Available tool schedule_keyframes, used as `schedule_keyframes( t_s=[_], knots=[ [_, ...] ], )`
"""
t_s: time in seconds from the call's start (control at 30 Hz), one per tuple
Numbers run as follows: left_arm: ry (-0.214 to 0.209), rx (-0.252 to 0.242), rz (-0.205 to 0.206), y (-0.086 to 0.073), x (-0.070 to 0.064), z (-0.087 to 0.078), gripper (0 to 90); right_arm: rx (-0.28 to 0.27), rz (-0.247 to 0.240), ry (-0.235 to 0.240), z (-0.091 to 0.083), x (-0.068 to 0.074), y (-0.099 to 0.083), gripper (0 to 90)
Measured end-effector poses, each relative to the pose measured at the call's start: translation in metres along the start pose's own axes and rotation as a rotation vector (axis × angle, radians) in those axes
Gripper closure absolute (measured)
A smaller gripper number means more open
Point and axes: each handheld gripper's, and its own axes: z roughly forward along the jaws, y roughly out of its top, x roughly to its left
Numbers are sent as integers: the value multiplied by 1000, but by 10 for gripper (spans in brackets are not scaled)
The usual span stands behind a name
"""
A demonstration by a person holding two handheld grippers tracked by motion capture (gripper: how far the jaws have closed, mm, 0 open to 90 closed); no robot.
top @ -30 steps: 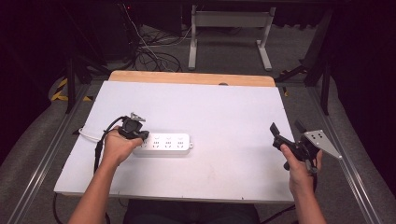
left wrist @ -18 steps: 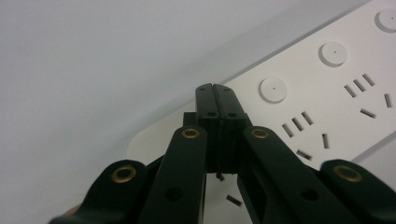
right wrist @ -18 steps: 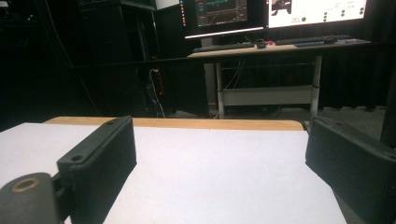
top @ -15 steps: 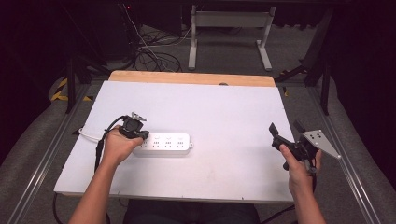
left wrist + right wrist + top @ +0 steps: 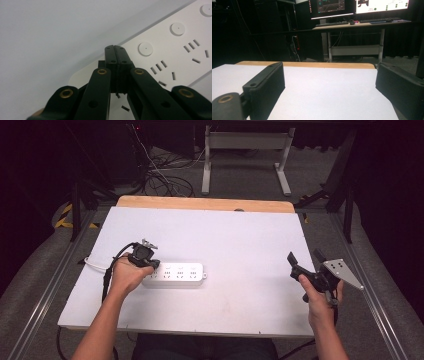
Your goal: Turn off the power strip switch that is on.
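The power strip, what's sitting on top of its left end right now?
The left tool, jaws shut together, sits over the left end of the white power strip. Round buttons and socket slots show beside it; whatever lies directly beneath the jaws is covered.

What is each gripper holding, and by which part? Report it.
Nothing is held. The left gripper is shut with its jaws pressed together, tips over the near end of the power strip. The right gripper is open over the table.

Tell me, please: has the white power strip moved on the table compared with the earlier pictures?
No. In the high view the power strip lies at the same place relative to the table's wooden far edge, with the left gripper shut at its left end.
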Motion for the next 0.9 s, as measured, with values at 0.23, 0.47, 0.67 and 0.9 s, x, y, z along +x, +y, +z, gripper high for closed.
schedule_keyframes(
  t_s=[0.23,0.47,0.67,0.9],
  knots=[
    [-14,-36,-31,-1,5,-1,900,2,2,-8,0,-2,0,92],
    [1,-69,-63,-9,15,-2,900,2,1,-6,0,-2,0,92],
    [1,-155,-122,-25,28,-9,900,5,2,-8,0,-3,-1,92],
    [20,-338,-121,-34,33,-30,900,6,1,-9,0,-1,-1,93]
  ],
)
